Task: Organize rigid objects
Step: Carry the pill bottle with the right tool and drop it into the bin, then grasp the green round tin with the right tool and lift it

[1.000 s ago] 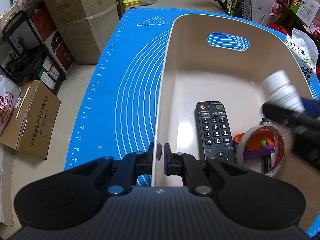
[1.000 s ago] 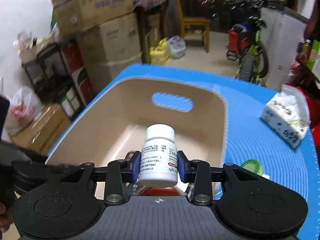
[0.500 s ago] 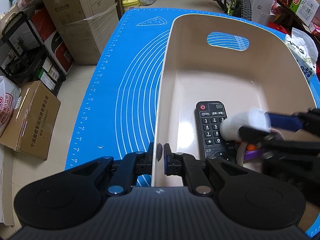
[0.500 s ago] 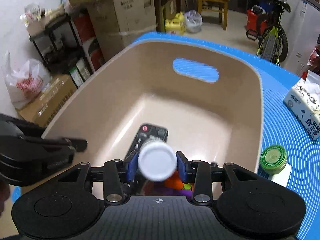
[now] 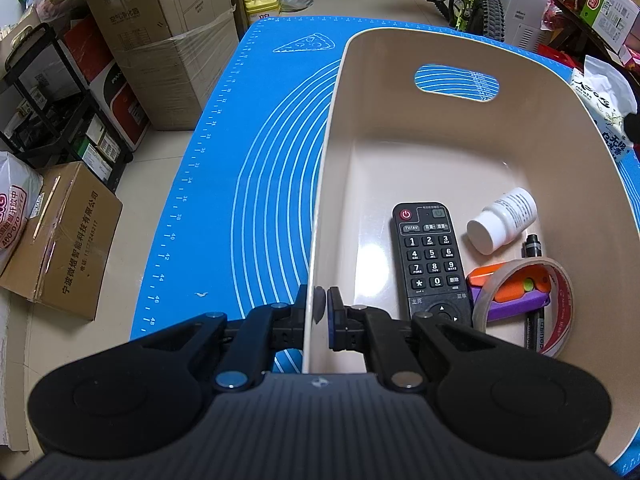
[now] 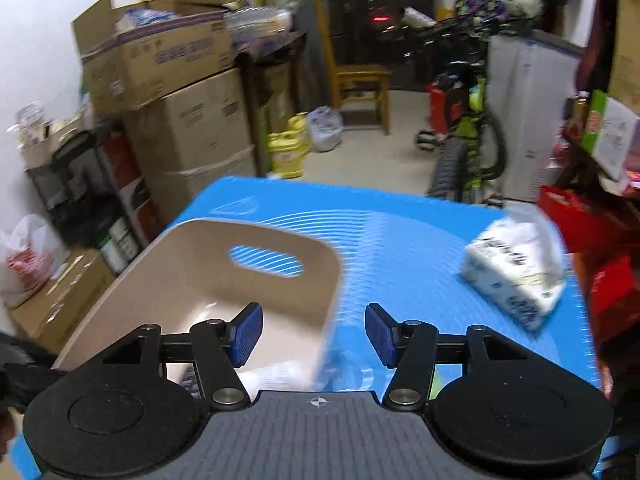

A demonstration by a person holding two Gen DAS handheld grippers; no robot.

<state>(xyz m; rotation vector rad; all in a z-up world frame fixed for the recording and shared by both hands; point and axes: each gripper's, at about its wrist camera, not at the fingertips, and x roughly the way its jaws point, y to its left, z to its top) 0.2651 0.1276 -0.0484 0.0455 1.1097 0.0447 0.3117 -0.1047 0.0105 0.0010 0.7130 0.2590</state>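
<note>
Steadying the beige bin, the left gripper is clamped on the near wall's rim, one pad outside and one inside, probably so the bin cannot slide on the blue mat while things go in. The right gripper hangs above the bin's right edge with its jaws opening and nothing between them; its view is smeared, so detail is hard to read.

Inside the bin, a white pill bottle lies on its side on the floor, just right of a black remote. Nearer the gripper sit a tape roll ringed around an orange and purple toy, and a dark pen. A tissue pack rests on the mat outside the bin, well apart.
</note>
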